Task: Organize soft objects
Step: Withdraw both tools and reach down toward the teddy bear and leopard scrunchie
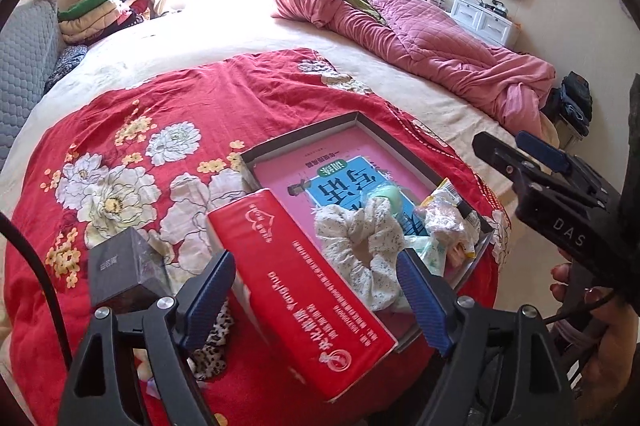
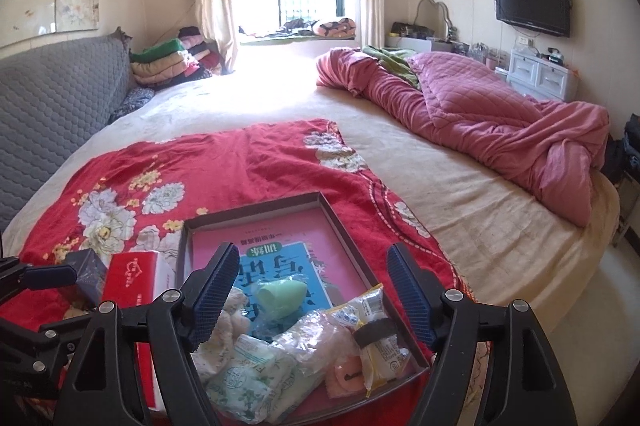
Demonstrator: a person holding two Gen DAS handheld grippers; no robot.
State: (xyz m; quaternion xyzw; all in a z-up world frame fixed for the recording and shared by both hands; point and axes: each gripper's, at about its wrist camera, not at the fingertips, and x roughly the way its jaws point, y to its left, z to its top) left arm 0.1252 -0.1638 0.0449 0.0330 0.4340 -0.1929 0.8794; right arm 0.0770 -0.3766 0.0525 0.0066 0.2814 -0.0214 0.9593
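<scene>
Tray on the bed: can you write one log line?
left gripper: open | right gripper: open | tray: holds scrunchie, packets | tissue pack: beside tray

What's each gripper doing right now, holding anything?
Left gripper: open, holding nothing; the red tissue pack lies below, between its fingers.
Right gripper: open, empty, above the tray.

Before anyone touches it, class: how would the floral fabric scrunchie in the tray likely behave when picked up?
The floral scrunchie looks gathered and puffy, so it would probably squash and flop rather than hold shape. It seems light for its bulk. Its ruffled cloth should grip well, and lying slumped in the tray, it is unlikely to roll.
</scene>
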